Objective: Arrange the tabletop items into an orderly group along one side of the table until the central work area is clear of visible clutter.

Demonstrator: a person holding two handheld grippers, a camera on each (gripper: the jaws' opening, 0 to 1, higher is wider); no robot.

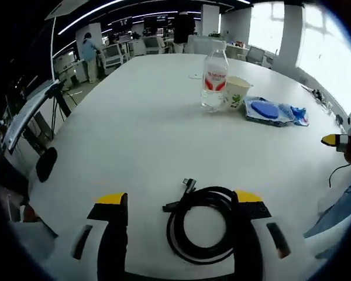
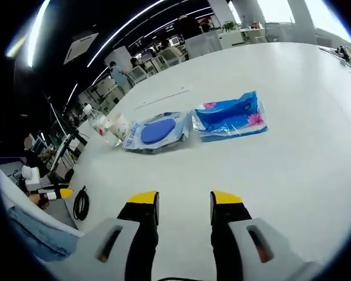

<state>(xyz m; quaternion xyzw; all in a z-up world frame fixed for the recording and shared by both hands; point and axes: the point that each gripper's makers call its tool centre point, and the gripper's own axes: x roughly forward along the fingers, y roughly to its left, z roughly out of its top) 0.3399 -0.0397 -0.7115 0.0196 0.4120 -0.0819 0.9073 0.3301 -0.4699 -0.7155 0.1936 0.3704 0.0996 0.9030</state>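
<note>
A coiled black cable [image 1: 202, 225] lies on the white table [image 1: 140, 134] between the jaws of my left gripper [image 1: 178, 199], which is open; its right jaw overlaps the coil's edge. Further off stand a water bottle [image 1: 214, 82] and a paper cup [image 1: 236, 92], with a blue-pad pack [image 1: 268, 110] beside them. My right gripper [image 2: 184, 202] is open with nothing between its jaws, low over bare table. Ahead of it lie a blue tissue pack [image 2: 231, 117], the blue-pad pack [image 2: 158, 132], the cup [image 2: 120, 126] and the bottle [image 2: 99, 126].
The right gripper [image 1: 339, 140] shows at the table's right edge in the left gripper view. The left gripper [image 2: 52, 193] and the cable [image 2: 81, 205] show at far left in the right gripper view. Desks, chairs and people stand beyond the table. A tripod [image 1: 58, 99] stands left.
</note>
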